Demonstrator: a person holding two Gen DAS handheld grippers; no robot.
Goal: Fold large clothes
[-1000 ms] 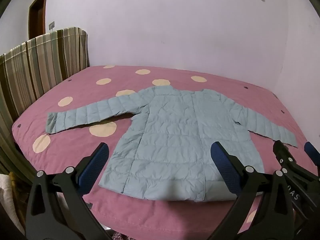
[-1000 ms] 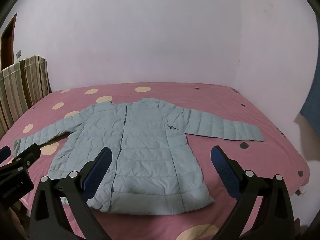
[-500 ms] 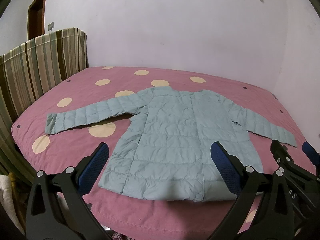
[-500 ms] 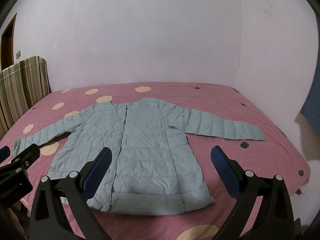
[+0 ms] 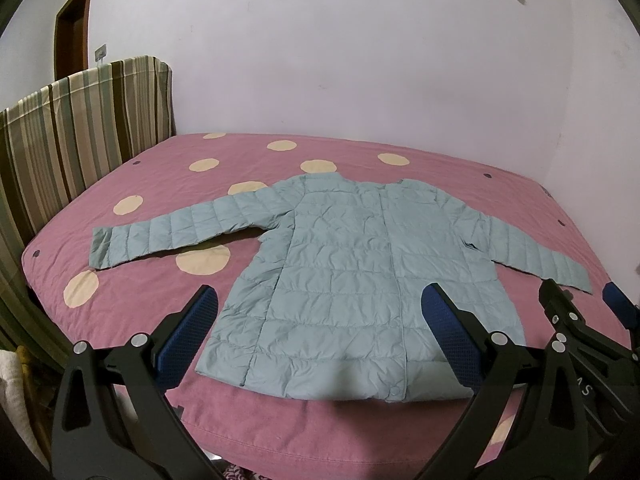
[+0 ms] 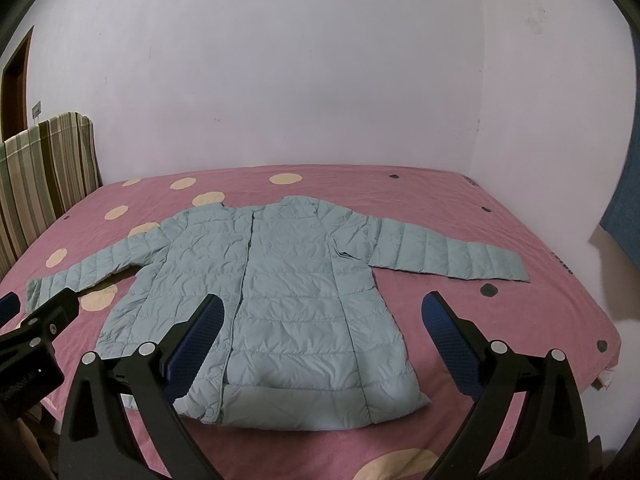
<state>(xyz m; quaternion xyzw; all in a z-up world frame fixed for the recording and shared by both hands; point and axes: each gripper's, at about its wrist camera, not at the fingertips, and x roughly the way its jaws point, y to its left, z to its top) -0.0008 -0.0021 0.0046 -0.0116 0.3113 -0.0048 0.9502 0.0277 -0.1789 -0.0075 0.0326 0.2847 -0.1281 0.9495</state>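
A pale blue quilted jacket (image 5: pixel 360 272) (image 6: pixel 272 296) lies flat and face up on the pink bed, both sleeves stretched out sideways, hem toward me. My left gripper (image 5: pixel 320 336) hovers open above the hem with nothing between its blue pads. My right gripper (image 6: pixel 320 336) is open too, held over the jacket's lower right part. The right gripper's black body (image 5: pixel 580 344) shows at the right edge of the left wrist view. At the left edge of the right wrist view, the left gripper's body (image 6: pixel 32 344) is in sight.
The bed (image 5: pixel 360 420) has a pink cover with cream dots and fills most of both views. A striped headboard (image 5: pixel 80 136) stands on the left. Pale walls close the back and right sides. A dark blue cloth (image 6: pixel 624 208) hangs at the far right.
Both views have shifted only slightly; the jacket lies as before and both grippers stay open.
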